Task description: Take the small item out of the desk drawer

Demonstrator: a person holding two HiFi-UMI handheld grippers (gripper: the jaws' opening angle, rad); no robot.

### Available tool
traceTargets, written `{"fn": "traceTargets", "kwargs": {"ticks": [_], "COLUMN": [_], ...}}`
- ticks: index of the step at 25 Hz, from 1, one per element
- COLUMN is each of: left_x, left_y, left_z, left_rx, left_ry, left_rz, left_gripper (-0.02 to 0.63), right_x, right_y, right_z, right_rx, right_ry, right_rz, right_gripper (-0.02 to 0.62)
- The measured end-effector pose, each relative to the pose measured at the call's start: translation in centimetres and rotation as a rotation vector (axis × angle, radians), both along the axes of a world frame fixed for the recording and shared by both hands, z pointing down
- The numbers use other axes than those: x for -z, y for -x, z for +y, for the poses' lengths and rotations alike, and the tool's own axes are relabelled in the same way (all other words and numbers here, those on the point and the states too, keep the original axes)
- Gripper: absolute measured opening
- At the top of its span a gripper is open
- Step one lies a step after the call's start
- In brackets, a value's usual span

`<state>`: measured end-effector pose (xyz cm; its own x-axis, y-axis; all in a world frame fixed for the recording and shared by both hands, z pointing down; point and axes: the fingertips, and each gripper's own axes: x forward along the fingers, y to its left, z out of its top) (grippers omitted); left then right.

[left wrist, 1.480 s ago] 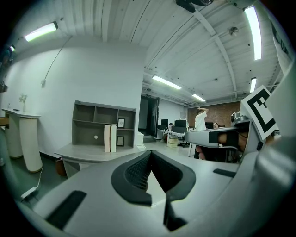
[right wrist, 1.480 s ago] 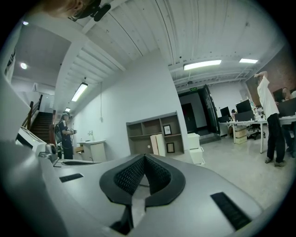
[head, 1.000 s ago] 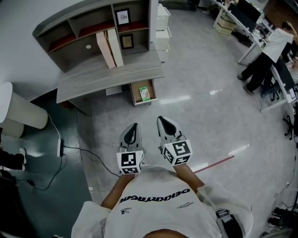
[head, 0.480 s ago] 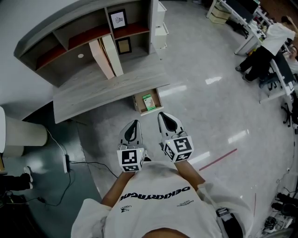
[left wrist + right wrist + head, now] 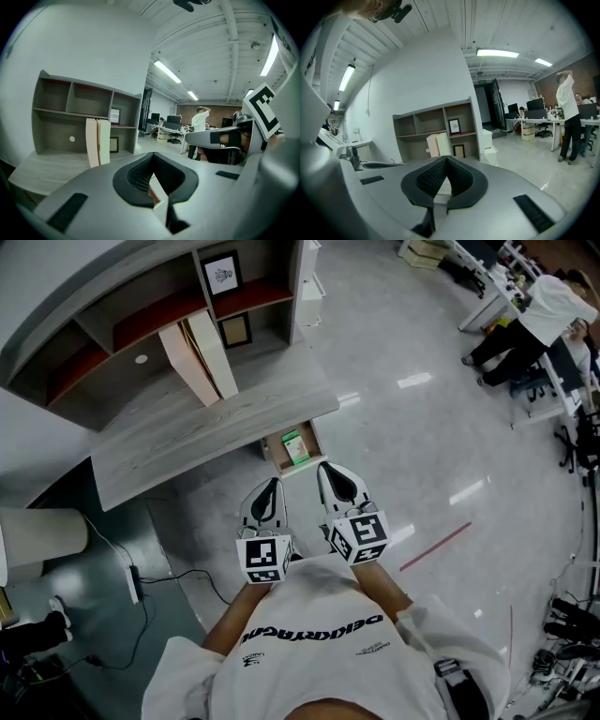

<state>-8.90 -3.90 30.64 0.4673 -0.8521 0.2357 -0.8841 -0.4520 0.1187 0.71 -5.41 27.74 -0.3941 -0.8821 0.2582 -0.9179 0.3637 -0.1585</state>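
Observation:
A grey desk (image 5: 187, 442) has a small wooden drawer (image 5: 281, 454) pulled open below its front edge. In the drawer lies a small green item (image 5: 295, 445). My left gripper (image 5: 269, 495) and right gripper (image 5: 336, 480) are held side by side just short of the drawer, above the floor. Both are shut with nothing between the jaws. The left gripper view shows its shut jaws (image 5: 152, 157) pointing toward the desk's shelves. In the right gripper view the shut jaws (image 5: 446, 159) face the same shelf unit (image 5: 436, 131).
On the desk stand a shelf unit (image 5: 141, 310), two pale binders (image 5: 197, 357) and picture frames (image 5: 219, 276). A white drawer cabinet (image 5: 309, 277) is to its right. Cables and a power strip (image 5: 136, 582) lie on the floor at left. A person (image 5: 525, 320) stands by office desks far right.
The person has stepped toward the desk, so the desk and its open drawer have come closer to the grippers. Both grippers stay shut, side by side.

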Motion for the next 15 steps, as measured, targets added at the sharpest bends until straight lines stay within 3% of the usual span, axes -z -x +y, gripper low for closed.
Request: {"fn": "traceTargets", "kwargs": {"ticks": [15], "left_x": [-4.7], "left_y": [-1.2], "left_z": [-2.5], "left_rx": [0.034], "left_ry": [0.092], "left_rz": [-0.033], "left_gripper": [0.015], "right_x": [-4.5], "right_y": [-1.7], "right_z": [-3.1], "right_rx": [0.019], "right_ry": [0.095], "right_rz": [-0.001], "right_gripper": [0.031]}}
